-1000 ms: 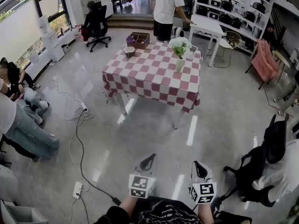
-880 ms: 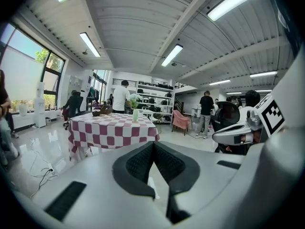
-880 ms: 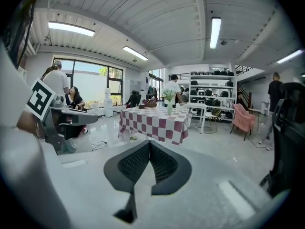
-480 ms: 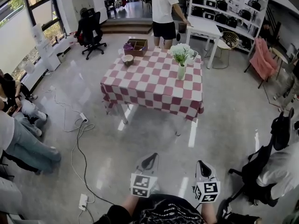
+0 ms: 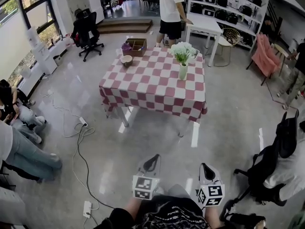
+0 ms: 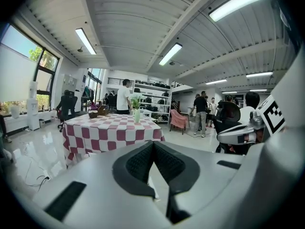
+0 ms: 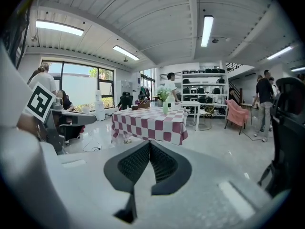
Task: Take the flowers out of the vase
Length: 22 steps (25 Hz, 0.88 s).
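A pale green vase [image 5: 183, 71] with white flowers [image 5: 182, 49] stands upright near the far right side of a table with a red-and-white checked cloth [image 5: 152, 87]. The vase also shows small and far off in the left gripper view [image 6: 137, 115] and in the right gripper view [image 7: 165, 108]. Both grippers are held low at the bottom of the head view, several steps from the table. My left gripper [image 5: 152, 162] is shut and empty, its tips touching [image 6: 153, 143]. My right gripper [image 5: 205, 169] is shut and empty too [image 7: 149, 143].
A bowl [image 5: 127, 59] and a wooden box [image 5: 135, 45] sit at the table's far left. A person [image 5: 171, 8] stands behind the table. Cables and a power strip [image 5: 86, 208] lie on the floor at left, seated people at far left, office chairs [image 5: 267, 168] at right.
The table and vase have drawn slightly nearer and lower in the head view as I step forward. Both grippers stay shut and low in the frame.
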Motion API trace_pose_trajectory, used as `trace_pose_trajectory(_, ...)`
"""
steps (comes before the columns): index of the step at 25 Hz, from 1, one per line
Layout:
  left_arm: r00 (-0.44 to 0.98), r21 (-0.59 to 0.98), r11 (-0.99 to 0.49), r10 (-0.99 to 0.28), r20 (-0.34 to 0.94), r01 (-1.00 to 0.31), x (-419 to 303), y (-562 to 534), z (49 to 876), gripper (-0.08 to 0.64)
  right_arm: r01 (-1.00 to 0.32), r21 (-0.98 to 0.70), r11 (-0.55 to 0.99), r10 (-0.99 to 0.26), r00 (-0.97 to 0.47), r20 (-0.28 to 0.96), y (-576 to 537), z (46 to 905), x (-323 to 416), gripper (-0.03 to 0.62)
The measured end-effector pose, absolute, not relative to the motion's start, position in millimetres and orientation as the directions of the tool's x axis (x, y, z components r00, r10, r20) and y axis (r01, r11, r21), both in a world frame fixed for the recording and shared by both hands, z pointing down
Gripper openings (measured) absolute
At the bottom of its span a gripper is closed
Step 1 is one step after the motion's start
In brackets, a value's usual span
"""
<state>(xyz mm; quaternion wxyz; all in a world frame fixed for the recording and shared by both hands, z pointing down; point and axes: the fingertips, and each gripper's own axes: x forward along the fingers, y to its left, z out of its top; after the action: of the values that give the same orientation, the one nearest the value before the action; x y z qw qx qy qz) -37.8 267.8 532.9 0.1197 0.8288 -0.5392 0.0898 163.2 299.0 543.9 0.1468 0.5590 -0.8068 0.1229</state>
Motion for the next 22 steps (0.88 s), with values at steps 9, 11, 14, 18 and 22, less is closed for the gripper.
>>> trace_pose_trajectory(9, 0.391, 0.101, -0.378, -0.873, 0.290, -0.920, -47, 264, 534, 0.011, -0.939, -0.049, 0.340, -0.862, -0.332, 0.383, 288, 547, 158, 0.007)
trace_pose_trajectory(11, 0.381, 0.099, -0.368, -0.877, 0.294, -0.924, -50, 259, 534, 0.011, -0.936, -0.051, 0.349, -0.858, -0.341, 0.383, 280, 548, 156, 0.006)
trace_pose_trajectory(14, 0.361, 0.098, -0.348, -0.883, 0.299, -0.932, -56, 251, 536, 0.011, -0.929, -0.051, 0.366, -0.853, -0.356, 0.381, 267, 548, 153, 0.006)
trace_pose_trajectory(18, 0.341, 0.099, -0.327, -0.890, 0.303, -0.940, -60, 236, 537, 0.011, -0.925, -0.056, 0.377, -0.849, -0.369, 0.379, 247, 549, 153, 0.006)
trace_pose_trajectory(22, 0.329, 0.106, -0.311, -0.892, 0.310, -0.944, -59, 221, 540, 0.011, -0.921, -0.066, 0.383, -0.843, -0.378, 0.383, 226, 552, 156, 0.006)
